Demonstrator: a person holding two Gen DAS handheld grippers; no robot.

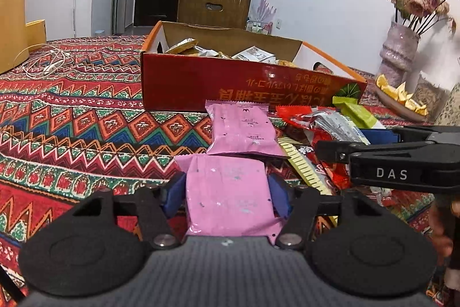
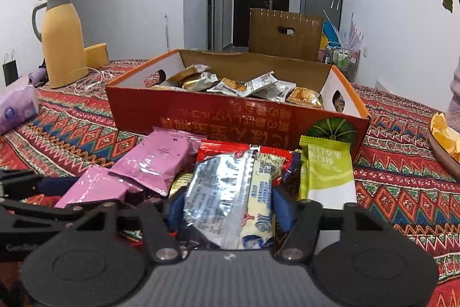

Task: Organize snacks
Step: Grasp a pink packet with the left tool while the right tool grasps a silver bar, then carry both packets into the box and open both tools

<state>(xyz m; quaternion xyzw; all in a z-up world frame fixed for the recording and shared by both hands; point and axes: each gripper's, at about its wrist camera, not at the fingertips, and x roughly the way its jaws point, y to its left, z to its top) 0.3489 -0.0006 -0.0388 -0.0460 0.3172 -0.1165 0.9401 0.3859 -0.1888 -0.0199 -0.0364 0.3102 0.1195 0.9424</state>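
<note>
Pink snack packet (image 1: 230,192): on desk before red carton (image 1: 244,82); light, crinkly, slippery film; left gripper (image 1: 228,192) fingers grip its flanks. Silver-foil packet (image 2: 227,197): likewise between right gripper (image 2: 228,206) fingers.

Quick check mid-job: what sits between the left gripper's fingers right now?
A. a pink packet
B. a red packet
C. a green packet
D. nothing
A: in the left wrist view a pink packet lies between the blue pads of the left gripper, in front of the red box.
</note>
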